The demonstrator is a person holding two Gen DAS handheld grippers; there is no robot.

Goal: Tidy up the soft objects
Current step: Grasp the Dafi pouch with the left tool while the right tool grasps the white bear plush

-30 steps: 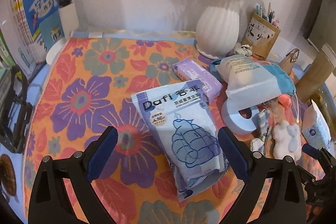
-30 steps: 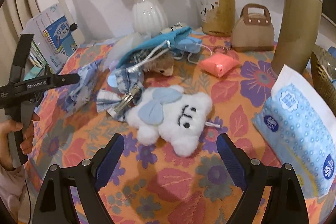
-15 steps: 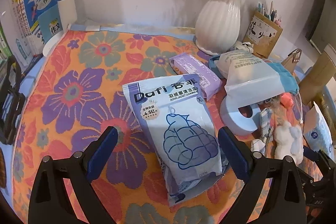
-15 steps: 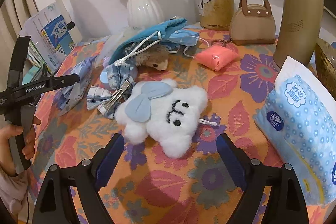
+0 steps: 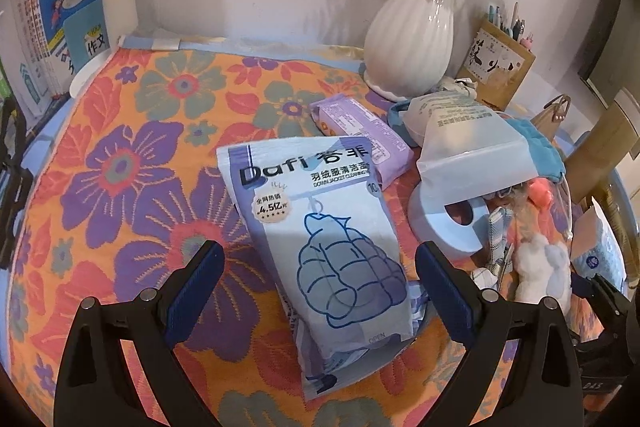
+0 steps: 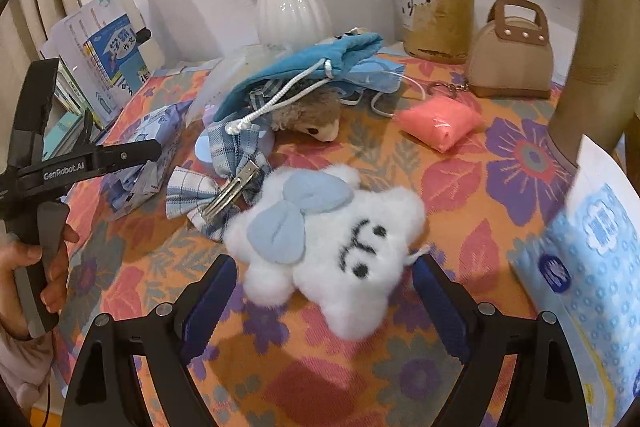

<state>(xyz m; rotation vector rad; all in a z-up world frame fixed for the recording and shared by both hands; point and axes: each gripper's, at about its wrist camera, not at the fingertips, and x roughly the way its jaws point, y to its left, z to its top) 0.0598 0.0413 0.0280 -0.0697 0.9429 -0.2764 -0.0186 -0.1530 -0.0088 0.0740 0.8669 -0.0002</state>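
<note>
Closer now, open right tongs straddle the white plush, blurred; left tongs open.

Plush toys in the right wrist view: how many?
2. The white plush toy lies just ahead of the right gripper; the brown plush toy pokes out from under the blue drawstring pouch. More may be hidden.

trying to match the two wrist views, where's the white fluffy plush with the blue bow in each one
Left wrist view: the white plush is at the far right edge, partly hidden, beside the right gripper.
Right wrist view: the white plush lies at centre on the floral cloth, just ahead of the open right gripper, untouched.
Shared landmark: the white ribbed vase at the back by the wall.
</note>
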